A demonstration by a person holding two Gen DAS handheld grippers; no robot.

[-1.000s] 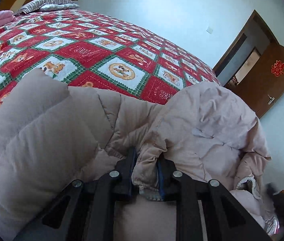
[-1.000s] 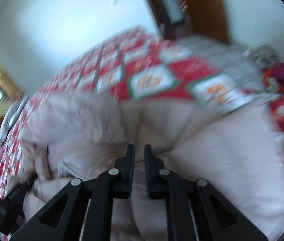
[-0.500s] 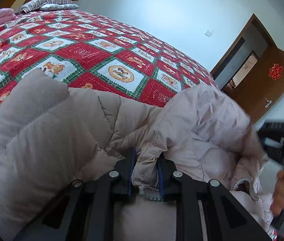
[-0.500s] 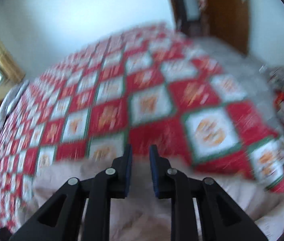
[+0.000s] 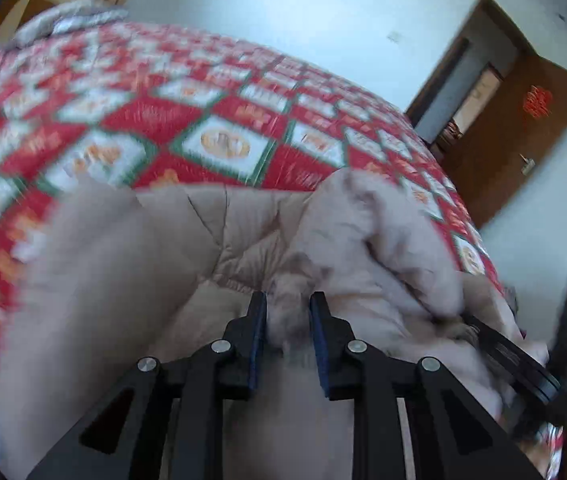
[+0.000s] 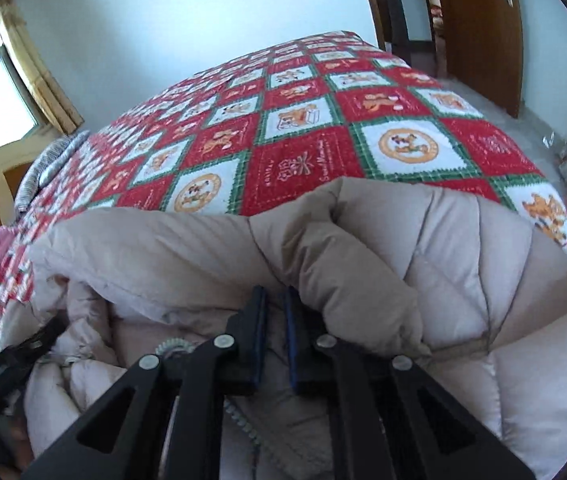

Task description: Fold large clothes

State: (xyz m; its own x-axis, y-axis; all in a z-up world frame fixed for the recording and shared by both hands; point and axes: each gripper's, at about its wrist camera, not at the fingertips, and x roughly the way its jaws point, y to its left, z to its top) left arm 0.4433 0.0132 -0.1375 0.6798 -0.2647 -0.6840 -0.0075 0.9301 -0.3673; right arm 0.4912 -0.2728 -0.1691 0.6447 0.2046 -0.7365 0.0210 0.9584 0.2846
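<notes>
A beige quilted down jacket (image 6: 443, 248) lies bunched on the near edge of a bed, spread across the width of both views, so its long axis seems to run side to side along the bed's edge, though the heaped folds make its true lie hard to read. In the left wrist view the jacket (image 5: 123, 264) fills the foreground, with a paler pink inner fold humped on the right.

The left gripper (image 5: 287, 312) is clamped on a wad of the jacket's fabric, its jaws only narrowly apart with cloth pressed between the blue pads, as it was a second ago; the view has since blurred and tilted.

The right gripper (image 6: 273, 312) has changed most: half a second ago it hung over the bedspread with nothing between its fingers, and now it sits down among the jacket's folds, beside a zipper edge. Its jaws are closing to a thin slit; a fold of beige fabric overlaps the right finger, but no cloth shows plainly in the gap. It also shows at the right of the left wrist view, nosing into the jacket (image 5: 499, 344).

The red, white and green patchwork bedspread (image 6: 303, 132) carries small lettering on its red squares, too small to read. A brown door (image 5: 523, 140) bears a red paper ornament.
</notes>
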